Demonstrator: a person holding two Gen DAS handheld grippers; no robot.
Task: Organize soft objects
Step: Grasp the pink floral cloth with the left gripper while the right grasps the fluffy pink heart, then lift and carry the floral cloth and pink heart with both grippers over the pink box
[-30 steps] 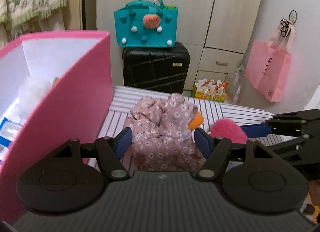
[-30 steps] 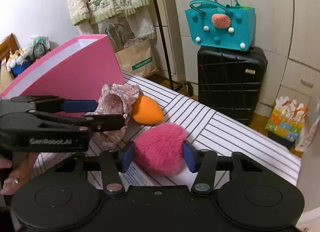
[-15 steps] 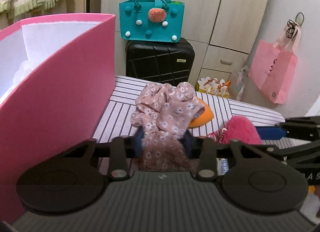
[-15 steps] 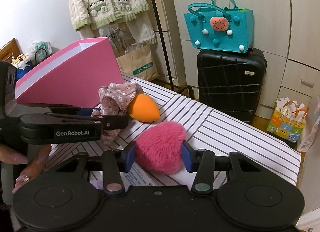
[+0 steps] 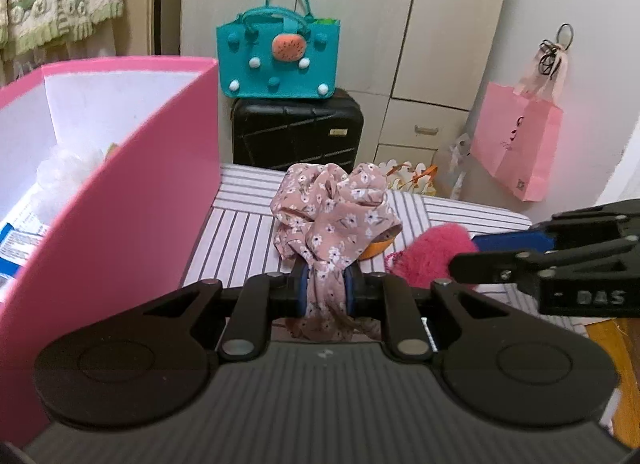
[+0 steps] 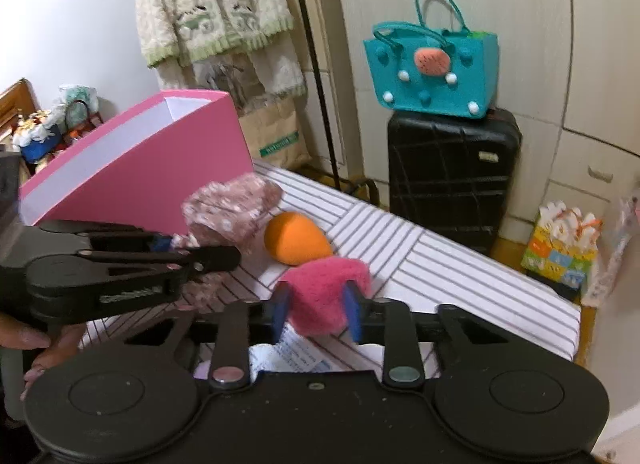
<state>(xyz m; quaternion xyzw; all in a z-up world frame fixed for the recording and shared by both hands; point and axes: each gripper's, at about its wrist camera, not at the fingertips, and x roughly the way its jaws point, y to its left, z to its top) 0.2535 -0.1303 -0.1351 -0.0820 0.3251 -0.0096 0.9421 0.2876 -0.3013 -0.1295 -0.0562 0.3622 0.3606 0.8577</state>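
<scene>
On the striped table cover (image 5: 240, 232), the left gripper (image 5: 326, 290) is clamped on a pink floral cloth (image 5: 334, 208): its blue pads (image 5: 301, 291) pinch a narrow neck of the fabric, with the bulk bunched above the jaws and a short tail hanging below them. From the right wrist view the same cloth (image 6: 230, 208) sits raised at the tip of the left gripper (image 6: 192, 250), just in front of the pink box (image 6: 160, 168). The right gripper (image 6: 316, 306) is closed on a pink fluffy pad (image 6: 326, 288), whose sides are visibly squeezed between the two blue pads (image 6: 282, 304); whether the pad is clear of the cover cannot be told. In the left wrist view the fluffy pad (image 5: 434, 254) appears at the end of the right gripper (image 5: 468, 250), to the right of the cloth. An orange sponge (image 6: 296, 238), egg-shaped, lies on the striped cover between cloth and fluffy pad, close behind the latter; in the left view it is mostly hidden behind the cloth. The pink box (image 5: 120, 200) stands at the left edge of the cover, open at the top, with a white fluffy item (image 5: 68, 168) and a blue-and-white packet (image 5: 20, 236) inside. A printed paper packet (image 6: 300, 358) lies on the cover beneath the right gripper. Beyond the table a teal bag (image 5: 280, 64) rests on a black suitcase (image 5: 298, 132), and a pink paper bag (image 5: 518, 140) hangs at right.
</scene>
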